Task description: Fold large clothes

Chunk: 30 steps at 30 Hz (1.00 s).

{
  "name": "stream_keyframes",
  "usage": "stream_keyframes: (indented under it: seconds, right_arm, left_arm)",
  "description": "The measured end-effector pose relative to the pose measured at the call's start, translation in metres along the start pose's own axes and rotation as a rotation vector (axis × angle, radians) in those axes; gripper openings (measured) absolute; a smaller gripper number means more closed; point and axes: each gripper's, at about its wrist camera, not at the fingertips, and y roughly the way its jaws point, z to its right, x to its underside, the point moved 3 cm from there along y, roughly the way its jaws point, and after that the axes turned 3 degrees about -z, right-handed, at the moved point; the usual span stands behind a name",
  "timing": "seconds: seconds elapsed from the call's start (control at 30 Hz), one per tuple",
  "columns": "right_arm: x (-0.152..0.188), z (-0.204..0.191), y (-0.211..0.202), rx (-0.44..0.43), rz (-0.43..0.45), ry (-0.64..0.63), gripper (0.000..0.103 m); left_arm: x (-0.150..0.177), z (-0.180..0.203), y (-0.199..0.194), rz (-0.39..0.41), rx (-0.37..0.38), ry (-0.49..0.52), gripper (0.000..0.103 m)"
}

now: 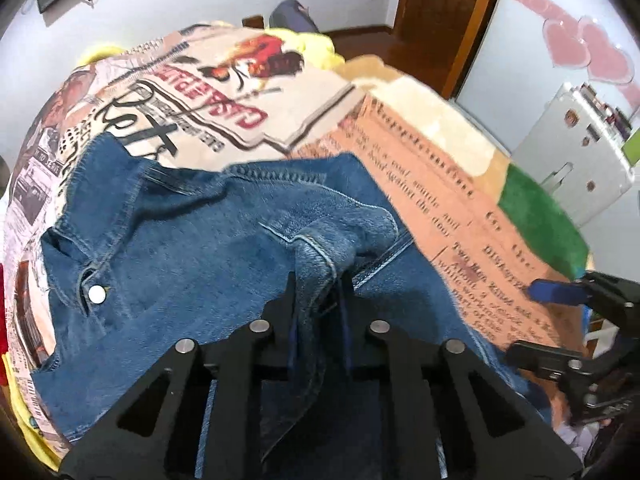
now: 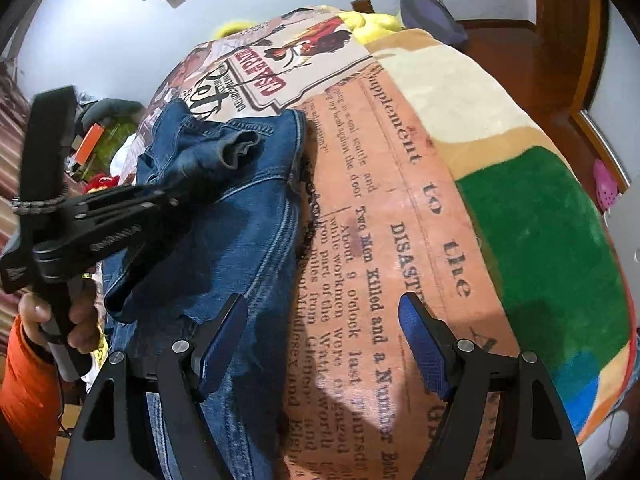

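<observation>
A blue denim garment (image 1: pixel 200 248) with a white snap button (image 1: pixel 97 293) lies spread on a newspaper-print bed cover (image 1: pixel 420 184). My left gripper (image 1: pixel 320 280) is shut on a raised fold of the denim near its right edge. In the right wrist view that gripper (image 2: pixel 212 184) pinches a bunched ridge of the denim garment (image 2: pixel 256 240), held by a hand (image 2: pixel 80 320) in an orange sleeve. My right gripper (image 2: pixel 324 304) stands open, its left finger over the denim's edge and its right finger over the bed cover (image 2: pixel 380 200). Nothing is between its blue pads. It also shows as the right gripper (image 1: pixel 528 320) at the frame's right.
A cream and green blanket (image 2: pixel 540 220) covers the bed's right side. Yellow cloth (image 1: pixel 316 46) and a dark cap (image 2: pixel 432 8) lie at the far end. A white cabinet (image 1: pixel 572 152) stands beyond the bed; a pink shoe (image 2: pixel 604 188) is on the wooden floor.
</observation>
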Motion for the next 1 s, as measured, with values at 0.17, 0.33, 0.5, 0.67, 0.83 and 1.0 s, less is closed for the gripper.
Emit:
stream_keyframes:
  seconds: [0.17,0.33,0.5,0.67,0.83,1.0]
  right_arm:
    - [-0.005,-0.013,-0.002,0.004,0.012,-0.023,0.076]
    - [-0.011,-0.028,-0.003,0.005,0.022,-0.038,0.076]
    - [-0.014,-0.045,0.006,0.008,0.003,-0.051,0.076]
    - [-0.010,-0.063,0.023,0.028,-0.035,-0.083,0.076]
    - [-0.001,-0.072,0.041,0.050,-0.083,-0.103,0.076]
    - [-0.001,-0.076,0.041,0.076,-0.077,-0.127,0.076]
  left_arm:
    - [0.002,-0.029,-0.053,0.112,0.033,-0.082,0.013]
    - [0.016,-0.072,-0.111,0.235,0.023,-0.159,0.013]
    - [0.050,-0.123,-0.152,0.293,-0.038,-0.238,0.012]
    - [0.092,-0.154,-0.152,0.280,-0.044,-0.332,0.012]
    - [0.143,-0.183,-0.145,0.260,-0.051,-0.437,0.012]
    - [0.186,-0.201,-0.123,0.184,-0.128,-0.486,0.013]
